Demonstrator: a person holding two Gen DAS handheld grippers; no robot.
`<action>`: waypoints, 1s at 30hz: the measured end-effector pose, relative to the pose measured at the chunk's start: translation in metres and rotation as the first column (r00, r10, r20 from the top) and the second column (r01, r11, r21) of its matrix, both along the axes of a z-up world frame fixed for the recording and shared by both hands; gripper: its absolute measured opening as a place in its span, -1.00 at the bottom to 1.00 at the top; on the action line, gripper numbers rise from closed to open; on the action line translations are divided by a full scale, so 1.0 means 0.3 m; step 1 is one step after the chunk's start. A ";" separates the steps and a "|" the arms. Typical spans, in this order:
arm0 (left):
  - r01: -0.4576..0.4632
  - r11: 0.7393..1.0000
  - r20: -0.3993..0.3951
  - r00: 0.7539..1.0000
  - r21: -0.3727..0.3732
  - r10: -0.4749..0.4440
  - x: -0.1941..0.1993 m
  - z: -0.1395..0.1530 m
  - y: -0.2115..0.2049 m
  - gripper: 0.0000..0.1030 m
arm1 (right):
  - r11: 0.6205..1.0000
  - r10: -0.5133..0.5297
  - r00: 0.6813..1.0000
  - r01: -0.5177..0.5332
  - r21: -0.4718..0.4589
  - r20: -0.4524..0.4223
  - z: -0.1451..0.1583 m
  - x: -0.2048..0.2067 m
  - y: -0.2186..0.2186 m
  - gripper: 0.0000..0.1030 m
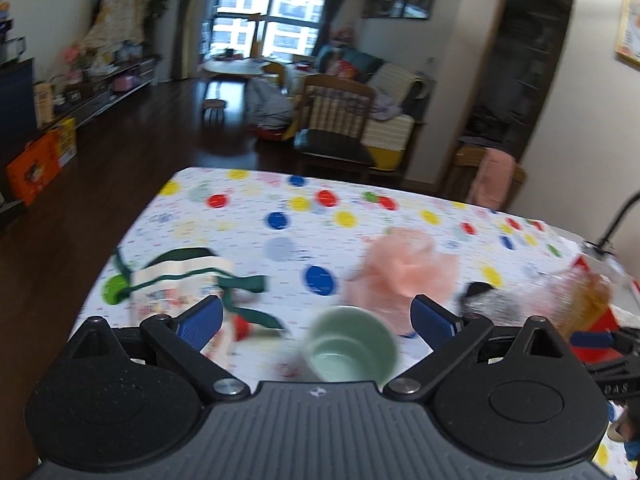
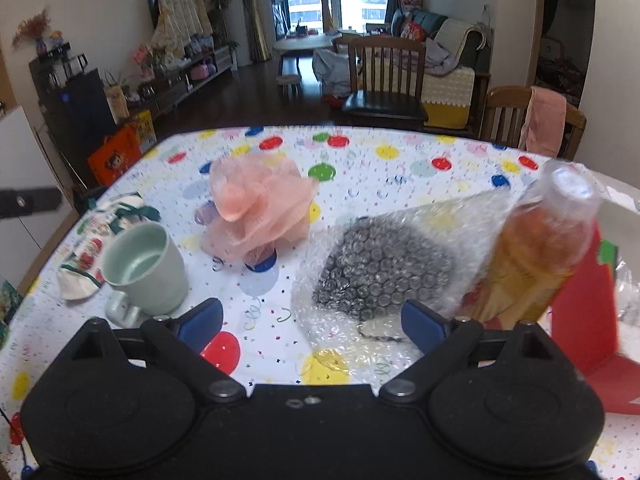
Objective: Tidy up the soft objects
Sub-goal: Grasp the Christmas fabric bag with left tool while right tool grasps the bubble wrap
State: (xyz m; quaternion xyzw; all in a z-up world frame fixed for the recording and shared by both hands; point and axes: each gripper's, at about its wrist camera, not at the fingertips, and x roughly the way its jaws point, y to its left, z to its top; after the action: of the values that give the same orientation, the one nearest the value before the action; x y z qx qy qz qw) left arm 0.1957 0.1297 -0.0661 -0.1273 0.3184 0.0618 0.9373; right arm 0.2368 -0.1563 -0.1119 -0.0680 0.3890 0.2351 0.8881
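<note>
Left gripper (image 1: 316, 318), angled downward over the near edge of the table (image 1: 256, 236), jaws spread wide and holding nothing; its blue pads (image 1: 200, 322) flank a green mug (image 1: 350, 346) that stands just ahead of them, the mug not visibly touched by either pad. Beyond the left pad lies a cream drawstring pouch (image 1: 176, 284) with dark green ribbon ties and a printed pattern, slumped flat on the cloth; beyond the right pad sits a pink mesh sponge (image 1: 404, 272), ruffled and loosely bunched. This view is blurred, so fine detail is not legible. Right gripper (image 2: 312, 326), likewise tilted down toward the tabletop, jaws wide and empty; its pads (image 2: 424, 326) stand clear of every object. Directly ahead, between the pads and reaching toward the right one, rests a bubble-wrap bundle (image 2: 380, 264): clear sheeting with a dark, rounded mass inside, its near edge lying flat on the spotted cloth. Farther ahead and to the left is the pink sponge, standing as a puffed rosette. To the left of the left pad stands the mug, handle toward the gripper, with the pouch just behind it at the table's edge. To the right of the right pad leans a clear bottle (image 2: 544, 240) of amber liquid, tilted against a red box (image 2: 588, 308). Whether the bubble wrap touches the bottle cannot be told.
</note>
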 end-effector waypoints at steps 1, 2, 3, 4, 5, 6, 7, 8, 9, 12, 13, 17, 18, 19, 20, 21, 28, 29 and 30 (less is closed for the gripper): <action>-0.015 1.000 -0.004 1.000 -0.002 0.015 0.006 -0.010 0.027 0.96 | 1.000 -0.003 1.000 0.003 -0.007 -0.004 -0.016 0.008 0.011 0.86; -0.032 0.999 -0.014 0.999 -0.001 0.032 0.015 -0.023 0.055 0.96 | 1.000 -0.006 1.000 0.006 -0.014 -0.007 -0.032 0.015 0.021 0.86; -0.051 0.999 -0.025 0.998 0.003 0.051 0.024 -0.038 0.079 0.96 | 1.000 -0.009 1.000 0.009 -0.020 -0.013 -0.047 0.024 0.029 0.86; -0.069 0.998 -0.032 0.997 0.010 0.069 0.035 -0.054 0.104 0.96 | 1.000 -0.013 1.000 0.013 -0.027 -0.017 -0.061 0.031 0.037 0.86; -0.084 0.996 -0.037 0.996 0.021 0.085 0.045 -0.071 0.125 0.96 | 0.999 -0.018 1.000 0.017 -0.035 -0.019 -0.074 0.039 0.044 0.86; -0.095 0.995 -0.043 0.994 0.033 0.096 0.057 -0.092 0.142 0.96 | 0.999 -0.023 1.000 0.022 -0.044 -0.021 -0.087 0.046 0.051 0.86; -0.105 0.993 -0.053 0.993 0.047 0.108 0.071 -0.113 0.156 0.96 | 0.998 -0.027 0.999 0.025 -0.054 -0.024 -0.099 0.054 0.058 0.86; -0.113 0.992 -0.068 0.991 0.060 0.117 0.087 -0.135 0.171 0.96 | 0.997 -0.033 0.999 0.032 -0.064 -0.024 -0.111 0.062 0.065 0.86; -0.119 0.991 -0.081 0.989 0.068 0.124 0.098 -0.156 0.183 0.96 | 0.997 -0.040 0.999 0.038 -0.072 -0.026 -0.122 0.070 0.070 0.86; -0.140 0.987 -0.119 0.982 0.073 0.148 0.123 -0.217 0.221 0.96 | 0.994 -0.057 0.998 0.053 -0.100 -0.040 -0.162 0.092 0.087 0.86; -0.147 0.987 -0.130 0.979 0.067 0.155 0.130 -0.238 0.235 0.96 | 0.992 -0.064 0.997 0.059 -0.108 -0.044 -0.175 0.098 0.091 0.85; -0.199 0.977 -0.178 0.962 0.073 0.209 0.160 -0.307 0.276 0.96 | 0.986 -0.100 0.993 0.092 -0.137 -0.058 -0.223 0.124 0.101 0.79; -0.205 0.976 -0.185 0.959 0.077 0.216 0.165 -0.320 0.282 0.96 | 0.985 -0.112 0.992 0.102 -0.139 -0.065 -0.234 0.133 0.101 0.76; -0.205 0.976 -0.191 0.957 0.074 0.216 0.170 -0.332 0.288 0.96 | 0.984 -0.122 0.990 0.111 -0.142 -0.073 -0.244 0.141 0.101 0.71; -0.206 0.976 -0.200 0.956 0.071 0.216 0.175 -0.345 0.292 0.96 | 0.982 -0.132 0.988 0.120 -0.144 -0.082 -0.253 0.148 0.100 0.67; -0.207 0.976 -0.208 0.954 0.068 0.217 0.178 -0.355 0.294 0.96 | 0.981 -0.141 0.986 0.127 -0.146 -0.090 -0.262 0.152 0.097 0.65; -0.199 0.975 -0.244 0.945 0.093 0.217 0.188 -0.404 0.288 0.91 | 0.976 -0.151 0.984 0.134 -0.170 -0.093 -0.283 0.152 0.089 0.26; -0.200 0.975 -0.241 0.946 0.094 0.217 0.186 -0.404 0.288 0.86 | 0.976 -0.151 0.984 0.134 -0.169 -0.092 -0.283 0.150 0.088 0.15; -0.203 0.975 -0.239 0.946 0.094 0.220 0.184 -0.403 0.291 0.74 | 0.976 -0.151 0.985 0.134 -0.172 -0.089 -0.283 0.148 0.089 0.09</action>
State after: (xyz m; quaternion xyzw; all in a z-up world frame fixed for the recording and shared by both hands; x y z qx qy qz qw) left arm 0.2510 0.2169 -0.1870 -0.1202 0.4151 0.1882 0.8819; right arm 0.2810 -0.1298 -0.1967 -0.1015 0.4556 0.1408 0.8731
